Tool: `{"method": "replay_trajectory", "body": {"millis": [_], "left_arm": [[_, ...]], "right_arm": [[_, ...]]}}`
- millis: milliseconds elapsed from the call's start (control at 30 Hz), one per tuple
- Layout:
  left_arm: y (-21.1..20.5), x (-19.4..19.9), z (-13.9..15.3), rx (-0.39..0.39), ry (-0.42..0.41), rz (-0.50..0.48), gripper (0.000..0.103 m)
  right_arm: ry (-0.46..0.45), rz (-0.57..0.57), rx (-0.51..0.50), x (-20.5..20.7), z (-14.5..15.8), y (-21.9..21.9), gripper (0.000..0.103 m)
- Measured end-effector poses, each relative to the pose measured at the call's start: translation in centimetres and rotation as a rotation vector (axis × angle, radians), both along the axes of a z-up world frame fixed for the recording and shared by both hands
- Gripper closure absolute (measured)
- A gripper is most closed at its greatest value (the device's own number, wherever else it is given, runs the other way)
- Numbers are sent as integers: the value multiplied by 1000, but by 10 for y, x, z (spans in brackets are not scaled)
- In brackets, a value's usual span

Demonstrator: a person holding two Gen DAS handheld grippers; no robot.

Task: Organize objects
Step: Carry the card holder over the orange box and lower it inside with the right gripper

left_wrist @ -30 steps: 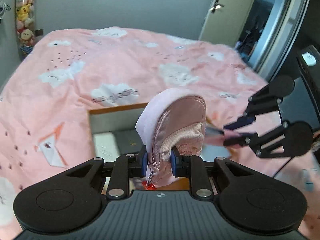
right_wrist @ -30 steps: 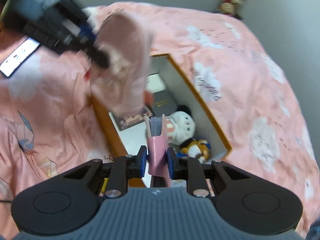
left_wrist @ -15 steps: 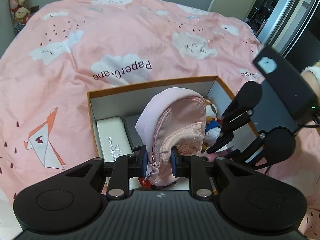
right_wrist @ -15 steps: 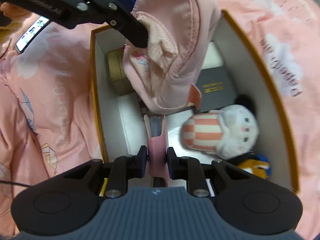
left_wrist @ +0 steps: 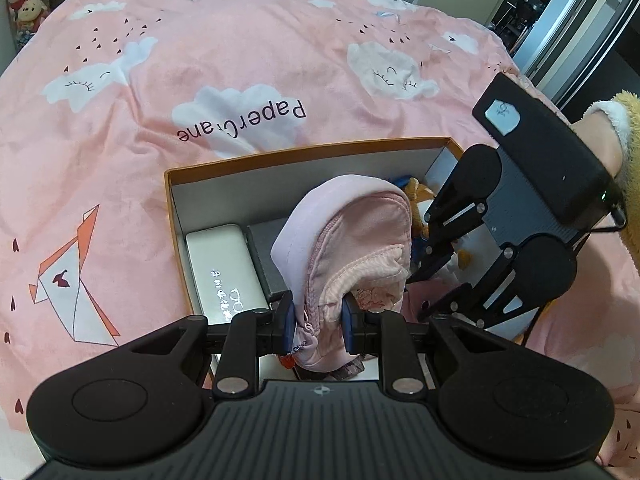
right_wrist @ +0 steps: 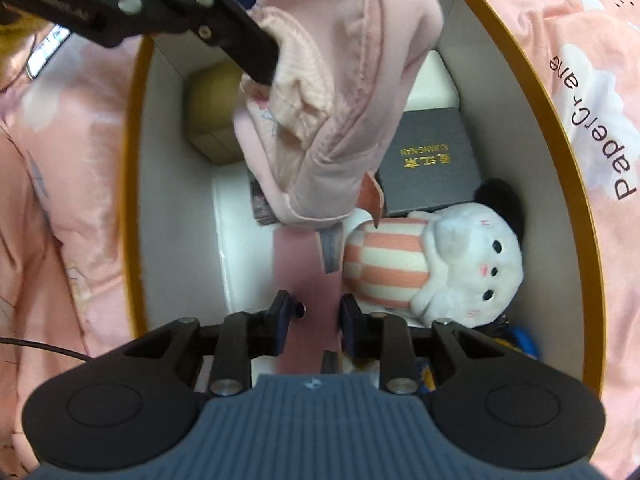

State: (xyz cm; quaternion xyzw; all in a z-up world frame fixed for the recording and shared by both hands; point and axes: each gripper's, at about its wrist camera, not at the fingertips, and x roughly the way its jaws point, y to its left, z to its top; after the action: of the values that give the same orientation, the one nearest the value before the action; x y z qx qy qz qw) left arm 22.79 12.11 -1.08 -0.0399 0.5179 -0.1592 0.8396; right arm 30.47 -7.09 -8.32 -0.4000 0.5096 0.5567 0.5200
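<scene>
My left gripper [left_wrist: 318,316] is shut on a pink zip pouch [left_wrist: 352,240] and holds it over an orange-rimmed open box [left_wrist: 304,150] on the bed. The pouch also shows in the right wrist view [right_wrist: 332,92], hanging above the box floor. My right gripper [right_wrist: 312,316] has its jaws spread; a pink card-like item [right_wrist: 304,280] lies between them, with a gap at the left finger. The right gripper shows in the left wrist view [left_wrist: 424,288], low inside the box.
In the box lie a white case [left_wrist: 224,268], a dark grey box [right_wrist: 428,168], a tan box [right_wrist: 212,108], a striped white plush [right_wrist: 436,268] and a small orange-blue toy [left_wrist: 416,196]. A pink cloud-print bedspread [left_wrist: 200,80] surrounds it. A phone [right_wrist: 46,54] lies on the bed.
Both grippers have come down closer over the box. The right gripper's jaws have opened around the pink card-like item, which now lies lower in the box.
</scene>
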Motion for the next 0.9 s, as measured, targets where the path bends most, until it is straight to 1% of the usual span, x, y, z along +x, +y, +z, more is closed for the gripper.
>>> {"method": "replay_trajectory", "body": {"millis": [67,200,300,333,433,500,533,667,800,900], "left_arm": [[0,1,-1,1,0,2,78],[2,1,-2,0,5,4,78],[2,2,-4,0,12,6,78],[2,3,-4,-2,14,4,78],[2,1,-3,-9,17,-3,78],[3,1,-4,-8,19,-7,78],[3,0,-4,-6,20,-8,78],[3,1,-4,1,18,-11,78],[1,0,-1,5,12,-17,78],[1,-1,0,18,12,-25,78]], "right_arm": [[-19,15,-10,-2,-3,3,72],[-53,76,-24,-15,-7,7,69],[5,101,-33,-22,-12,11,68],[11,104,-36,-23,-14,12,66],[-14,114,-46,-28,-15,15,61],[-64,120,-45,-32,-10,13,60],[-73,111,-45,-31,-7,11,60],[-45,32,-29,-23,2,4,61],[-36,-31,-31,-20,-6,3,64],[-8,-88,-44,-17,-15,3,63]]}}
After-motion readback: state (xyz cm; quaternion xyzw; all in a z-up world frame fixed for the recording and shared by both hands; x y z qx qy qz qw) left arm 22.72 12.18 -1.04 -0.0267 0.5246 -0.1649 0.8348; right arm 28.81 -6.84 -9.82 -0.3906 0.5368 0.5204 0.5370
